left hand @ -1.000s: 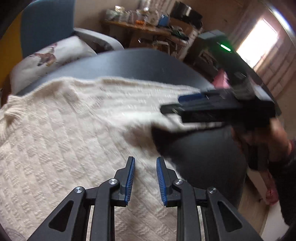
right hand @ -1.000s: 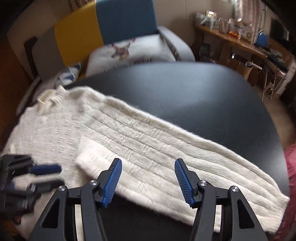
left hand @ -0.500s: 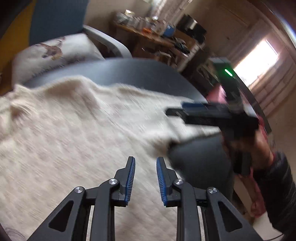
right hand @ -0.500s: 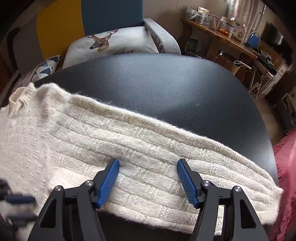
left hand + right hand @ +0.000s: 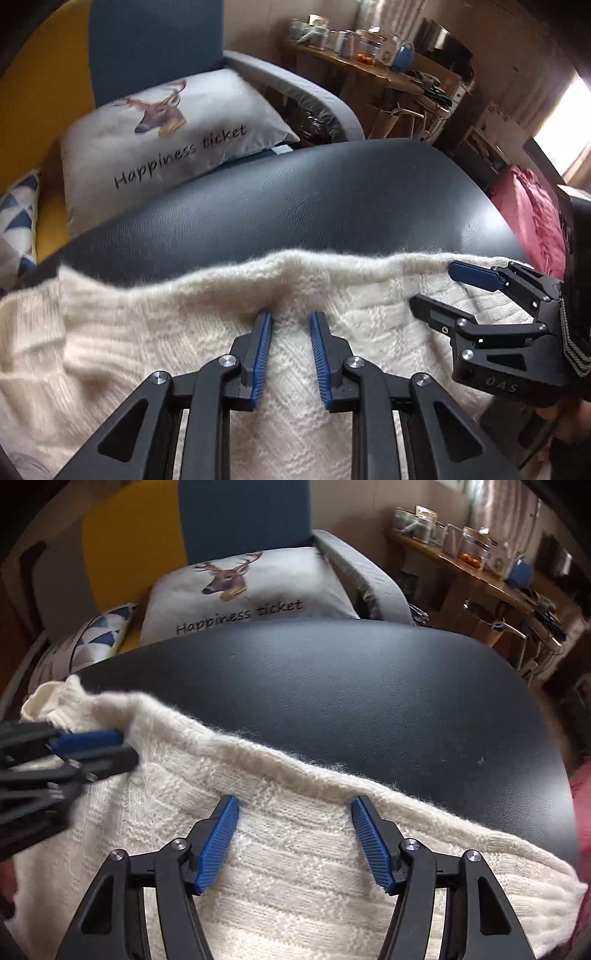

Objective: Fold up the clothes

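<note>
Both black two-finger grippers with ribbed blue pads are sitting over the cream chunky-knit sweater, neither pinching any of it as far as I can see. Left gripper has its jaws only narrowly apart, tips right at the fuzzy far edge of the knit, with a strip of wool showing in the gap. Right gripper is spread wide, its pads resting on or just above the ribbed sleeve; can't tell which. From the left wrist camera the right gripper comes in from the right side, jaws parted over the same edge.

Sweater is thick, with a basket-weave texture on the body and long ribs on the sleeve, plus a fuzzy halo along the fold. It's spread across the near half of a rounded black leather-look table, with fine grain and soft glare.

Behind the table: a grey armchair with a blue and yellow back, holding a white deer cushion printed "Happiness ticket", and a triangle-pattern pillow beside it. Off to the right there's a cluttered wooden shelf with jars.
</note>
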Available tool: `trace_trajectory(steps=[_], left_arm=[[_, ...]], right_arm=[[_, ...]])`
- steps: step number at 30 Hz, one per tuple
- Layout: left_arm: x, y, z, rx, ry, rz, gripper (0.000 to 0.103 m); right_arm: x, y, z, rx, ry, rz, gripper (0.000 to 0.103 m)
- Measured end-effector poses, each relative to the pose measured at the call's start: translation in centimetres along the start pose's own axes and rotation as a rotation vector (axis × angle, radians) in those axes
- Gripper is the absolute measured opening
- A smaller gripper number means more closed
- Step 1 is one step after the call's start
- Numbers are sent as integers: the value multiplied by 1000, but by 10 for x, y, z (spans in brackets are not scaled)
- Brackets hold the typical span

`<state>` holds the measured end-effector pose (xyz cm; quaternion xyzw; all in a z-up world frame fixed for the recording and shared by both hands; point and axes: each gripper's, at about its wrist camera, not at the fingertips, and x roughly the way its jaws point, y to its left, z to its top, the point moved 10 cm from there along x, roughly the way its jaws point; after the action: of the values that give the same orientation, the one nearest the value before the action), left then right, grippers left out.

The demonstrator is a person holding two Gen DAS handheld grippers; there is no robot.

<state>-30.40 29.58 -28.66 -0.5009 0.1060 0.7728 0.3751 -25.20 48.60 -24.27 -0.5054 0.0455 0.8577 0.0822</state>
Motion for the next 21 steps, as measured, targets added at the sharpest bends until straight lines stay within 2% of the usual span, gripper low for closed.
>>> trace_trajectory(steps=[3, 6, 10, 12, 14, 16, 19, 21], left_arm=[[-3, -4, -4, 52, -22, 35, 22], [-16, -5, -8, 6, -13, 27, 22], [-67, -31, -25, 47, -83, -51, 22], [-78, -55, -47, 77, -78, -107, 22], [-82, -79, -69, 103, -57, -151, 22], [-77, -103, -91, 124, -20, -184, 22], [-69, -109, -102, 129, 4, -160, 22], [-63, -113, -108, 132, 19, -144, 22]], right_arm=[[-2, -5, 0, -10, -22, 3, 66], [-5, -4, 1, -20, -26, 30, 66], [-37, -8, -13, -36, -40, 91, 65], [-55, -11, -26, -40, -42, 127, 66], [-64, -17, -43, -56, -25, 106, 66], [-62, -30, -58, -50, -3, 50, 67], [-44, -58, -77, -5, 61, -54, 69], [-44, -62, -77, 18, 34, -44, 73]])
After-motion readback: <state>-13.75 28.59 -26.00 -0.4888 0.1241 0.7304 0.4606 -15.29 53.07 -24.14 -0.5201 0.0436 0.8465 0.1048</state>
